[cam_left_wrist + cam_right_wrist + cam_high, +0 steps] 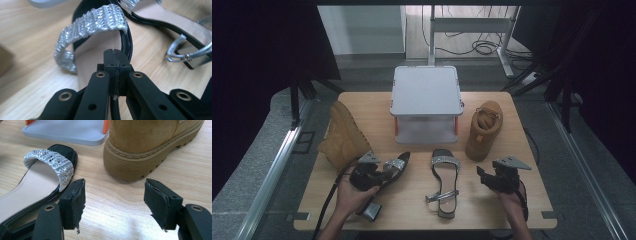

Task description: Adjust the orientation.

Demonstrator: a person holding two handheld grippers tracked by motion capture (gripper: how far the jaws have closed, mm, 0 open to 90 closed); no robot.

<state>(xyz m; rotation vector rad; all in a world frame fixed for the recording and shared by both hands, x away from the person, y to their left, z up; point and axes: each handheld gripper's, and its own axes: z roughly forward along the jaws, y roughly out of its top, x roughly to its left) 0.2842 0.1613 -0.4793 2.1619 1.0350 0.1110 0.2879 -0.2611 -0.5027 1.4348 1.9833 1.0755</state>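
Left gripper pinching a sandal's edge, right gripper idle and wide.

At lower left of the high view, the left gripper (388, 174) is clamped, it seems, on the side rim of the tilted black sandal (384, 181); its mate (445, 184) lies flat at lower centre, and the right gripper (484, 176) gapes empty at lower right.

**Left gripper pinches sandal edge**

The left gripper (115, 53) has its jaws pressed together on the black rim of a silver-strapped sandal (100, 30). A second sandal (175, 22) lies just beside it on the wooden worktop (30, 50).
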